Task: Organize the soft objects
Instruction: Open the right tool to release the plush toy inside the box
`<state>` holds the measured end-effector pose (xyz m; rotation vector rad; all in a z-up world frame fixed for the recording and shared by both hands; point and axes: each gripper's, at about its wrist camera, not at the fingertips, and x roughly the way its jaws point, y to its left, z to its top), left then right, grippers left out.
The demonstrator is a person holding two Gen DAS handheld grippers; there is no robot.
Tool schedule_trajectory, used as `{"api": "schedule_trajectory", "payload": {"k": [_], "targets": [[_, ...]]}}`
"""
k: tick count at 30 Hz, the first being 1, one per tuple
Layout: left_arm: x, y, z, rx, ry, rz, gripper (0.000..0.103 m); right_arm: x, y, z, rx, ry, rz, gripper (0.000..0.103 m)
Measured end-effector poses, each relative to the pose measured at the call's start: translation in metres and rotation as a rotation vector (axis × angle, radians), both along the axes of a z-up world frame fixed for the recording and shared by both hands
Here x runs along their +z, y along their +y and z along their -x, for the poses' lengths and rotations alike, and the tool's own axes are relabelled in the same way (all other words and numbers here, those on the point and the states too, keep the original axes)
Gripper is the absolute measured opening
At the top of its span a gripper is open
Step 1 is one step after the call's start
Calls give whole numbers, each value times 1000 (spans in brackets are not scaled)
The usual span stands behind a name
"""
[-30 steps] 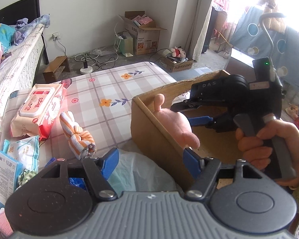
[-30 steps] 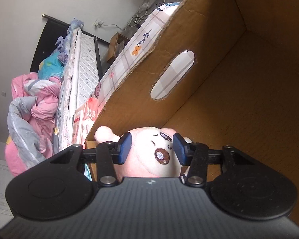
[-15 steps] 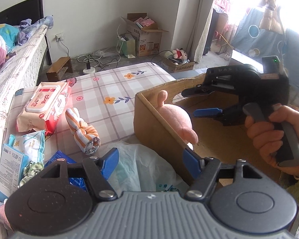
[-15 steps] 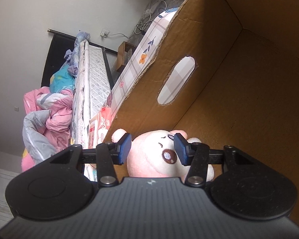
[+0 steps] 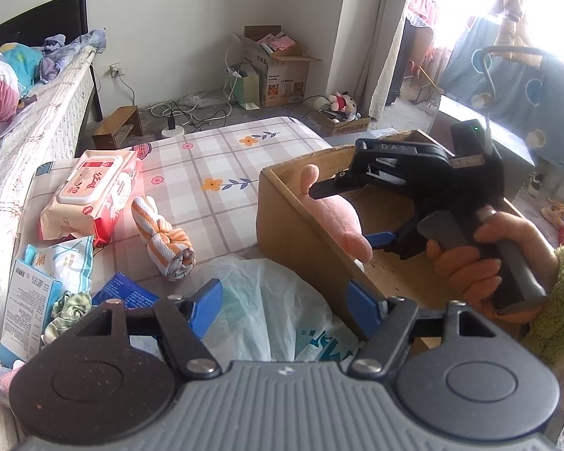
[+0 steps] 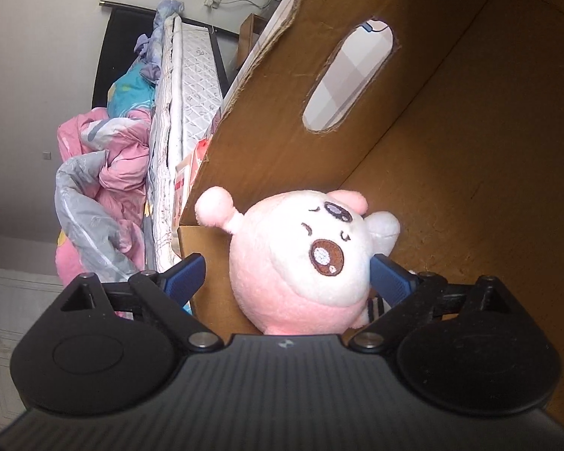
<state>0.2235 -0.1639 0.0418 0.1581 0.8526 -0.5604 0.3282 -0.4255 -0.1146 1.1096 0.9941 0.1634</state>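
A pink and white plush toy [image 6: 300,255] lies inside the cardboard box [image 6: 470,150], against its near wall. My right gripper [image 6: 287,278] straddles the toy and its jaws are opening; both blue pads stand off its sides. In the left wrist view a hand holds that right gripper [image 5: 347,216] over the box [image 5: 293,225], with the plush toy [image 5: 338,218] between its fingers. My left gripper [image 5: 284,302] hangs open over a pale plastic bag [image 5: 274,312], gripping nothing. An orange-striped rolled towel [image 5: 161,236] lies on the checked sheet to the left of the box.
On the bed's left side lie a wet-wipes pack [image 5: 94,191], a tissue pack [image 5: 64,263], a blue-and-white carton [image 5: 26,300] and a green scrunchie [image 5: 69,308]. Pink bedding [image 6: 105,195] is piled beyond the box. Cartons and cables clutter the floor by the far wall.
The right gripper's jaws have spread wide and let go of the plush toy, which now rests free in the box. The left gripper has hardly moved.
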Motion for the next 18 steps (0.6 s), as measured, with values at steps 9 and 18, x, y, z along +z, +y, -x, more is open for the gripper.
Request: {"api": "schedule_trajectory", "payload": {"k": [9, 18], "targets": [[3, 4, 5, -7, -7, 18, 74, 14, -7, 15, -54, -28, 83, 71], [6, 19, 10, 11, -19, 44, 74, 80, -19, 51, -199, -52, 358, 72]]}}
